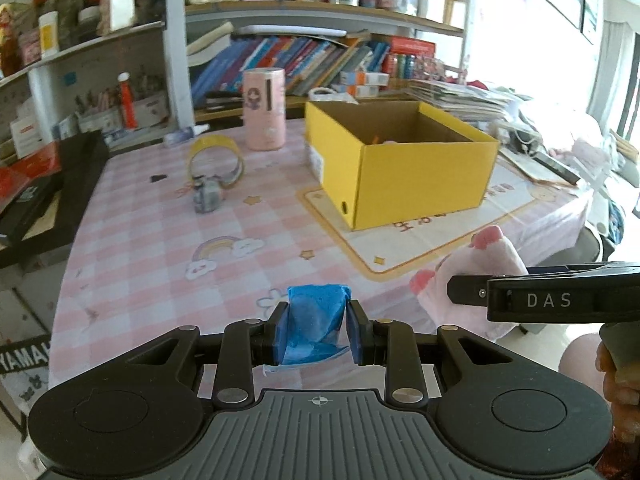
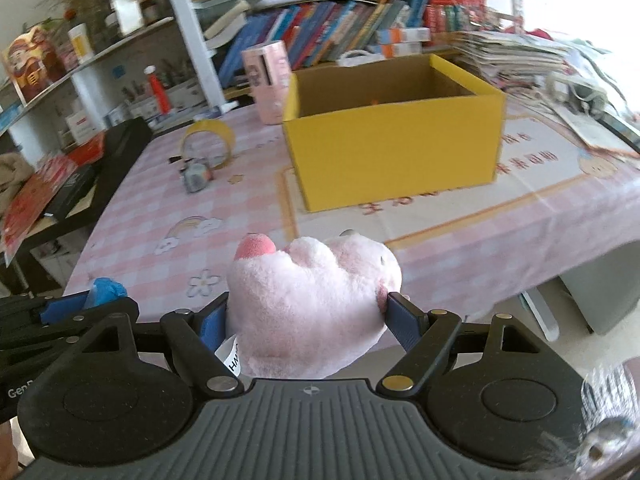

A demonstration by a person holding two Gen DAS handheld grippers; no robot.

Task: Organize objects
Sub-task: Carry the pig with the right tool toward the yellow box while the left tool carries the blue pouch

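Observation:
My left gripper (image 1: 316,328) is shut on a crumpled blue item (image 1: 316,320), held above the near edge of the pink checked table (image 1: 160,240). My right gripper (image 2: 308,320) is shut on a pink plush toy (image 2: 312,300); the toy also shows at the right of the left wrist view (image 1: 480,268). The blue item shows at the left of the right wrist view (image 2: 106,288). An open yellow cardboard box (image 1: 424,176) stands ahead on the table, also in the right wrist view (image 2: 396,152), with something small inside.
A roll of yellow tape (image 1: 216,156), a small grey cube (image 1: 206,196) and a pink cylinder (image 1: 264,108) stand left of the box. Black and red boxes (image 1: 40,192) lie at the table's left edge. Bookshelves (image 1: 320,52) and paper stacks (image 1: 472,96) line the back.

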